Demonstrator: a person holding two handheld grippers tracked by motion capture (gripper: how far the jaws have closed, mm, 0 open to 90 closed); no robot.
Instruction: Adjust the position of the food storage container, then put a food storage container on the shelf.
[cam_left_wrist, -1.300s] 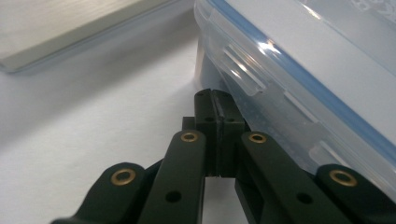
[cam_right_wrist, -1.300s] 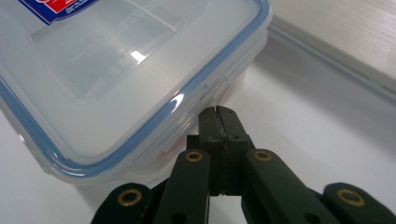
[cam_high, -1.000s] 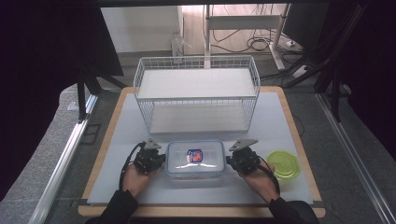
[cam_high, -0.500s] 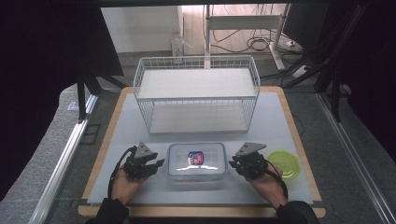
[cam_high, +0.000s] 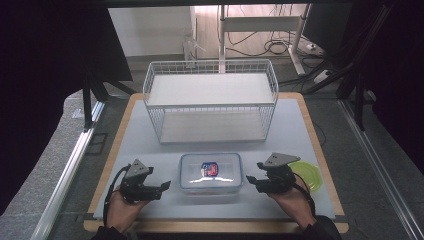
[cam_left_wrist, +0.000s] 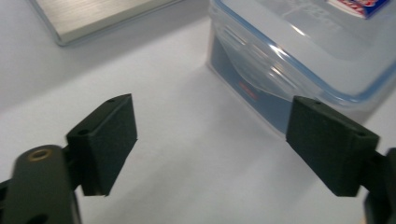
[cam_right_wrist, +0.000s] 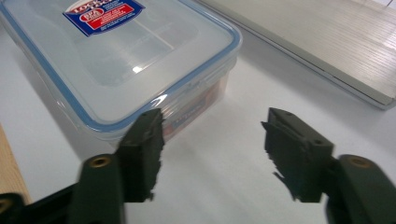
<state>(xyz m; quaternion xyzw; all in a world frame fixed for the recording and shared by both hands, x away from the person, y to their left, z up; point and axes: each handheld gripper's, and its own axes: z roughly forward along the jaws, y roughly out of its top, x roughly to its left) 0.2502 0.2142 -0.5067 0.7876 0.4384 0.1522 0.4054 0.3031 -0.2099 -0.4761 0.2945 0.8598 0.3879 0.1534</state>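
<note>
Left gripper (cam_high: 162, 186): jaws just opened wide, nothing gripped; bare surface (cam_left_wrist: 196, 154) between them. Right gripper (cam_high: 251, 180): jaws just opened, likewise empty. Clear lidded container (cam_high: 211, 173) resting on surface between both grippers, just beyond left jaws' right pad (cam_left_wrist: 329, 144), and beside right jaws' left pad (cam_right_wrist: 142, 149). Contact not visible.

A red-and-blue label (cam_right_wrist: 103, 16) sits on the clear container's lid (cam_right_wrist: 116, 56), its print too blurred to read.
</note>
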